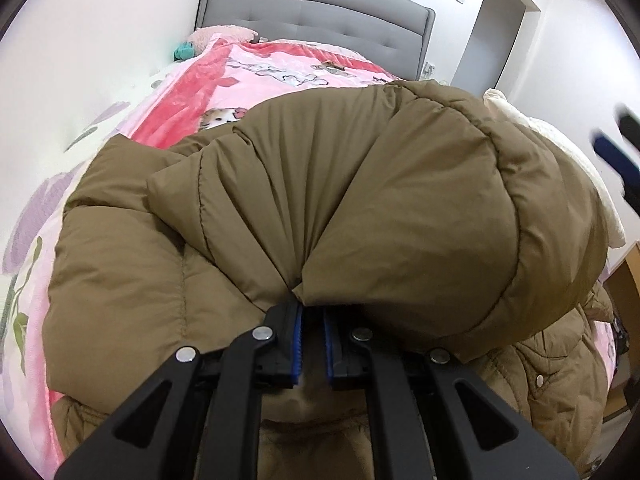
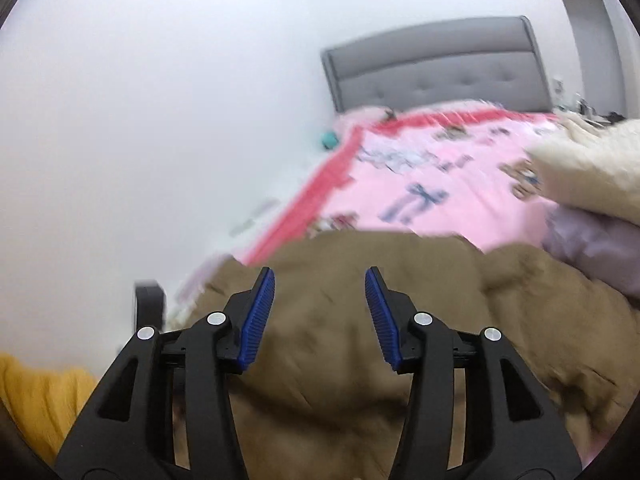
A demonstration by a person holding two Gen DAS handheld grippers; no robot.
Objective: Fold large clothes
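The brown padded coat (image 1: pixel 360 200) lies on the bed (image 1: pixel 248 76), 1 fold bunched in the nearly closed left gripper (image 1: pixel 312 312). The right gripper (image 2: pixel 320 280) hovers above it, jaws apart and empty. The coat looks soft, bulky, light and slippery; seams or hem seem the surest holds. No containers show.

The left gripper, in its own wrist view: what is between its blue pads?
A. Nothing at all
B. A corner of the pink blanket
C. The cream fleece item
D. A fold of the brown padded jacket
D: the left gripper has its jaws nearly together, pinching a bunched fold of the brown padded jacket, which lies over the pink blanket.
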